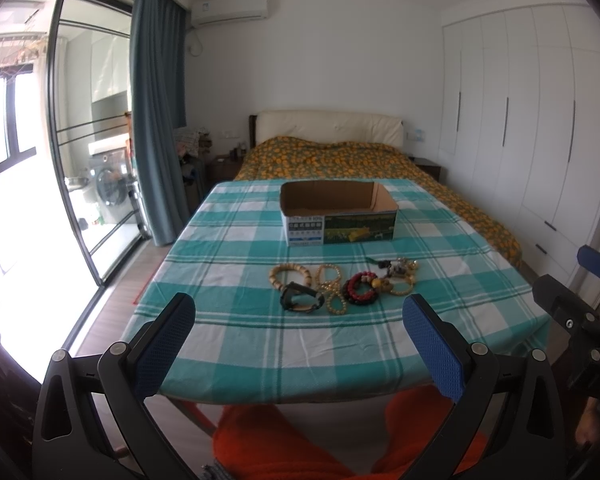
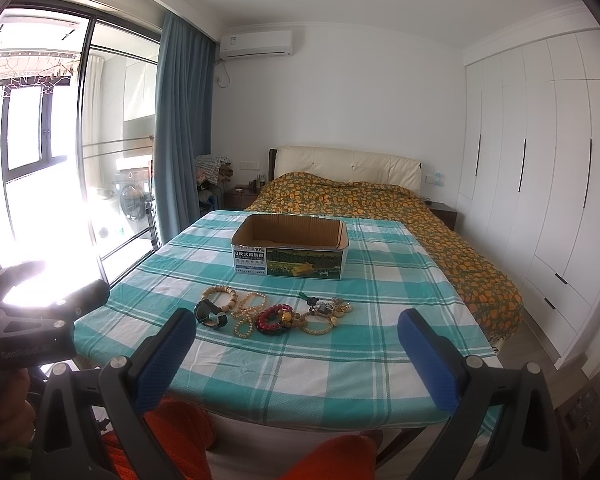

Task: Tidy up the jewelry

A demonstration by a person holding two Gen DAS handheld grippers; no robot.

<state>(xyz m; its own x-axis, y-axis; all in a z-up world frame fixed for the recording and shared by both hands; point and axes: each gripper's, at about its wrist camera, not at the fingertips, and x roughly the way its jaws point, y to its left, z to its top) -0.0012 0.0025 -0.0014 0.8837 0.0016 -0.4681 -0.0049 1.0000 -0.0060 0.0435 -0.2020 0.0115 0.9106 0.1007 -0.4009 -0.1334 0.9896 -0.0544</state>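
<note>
Jewelry pile (image 1: 340,288) on checked cloth, well ahead of left tongs (image 1: 300,320) and right tongs (image 2: 298,334); both spread wide, holding nothing.

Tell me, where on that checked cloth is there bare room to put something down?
Bare cloth lies between the jewelry pile and the near table edge, just ahead of the open left gripper and right gripper. Both sides of the cardboard box are free too. It is crowded only in the jewelry cluster itself.

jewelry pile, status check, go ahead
Left gripper and right gripper open, empty, short of the table. Jewelry pile loose on checked cloth, cardboard box behind it open. Nothing in the way.
</note>
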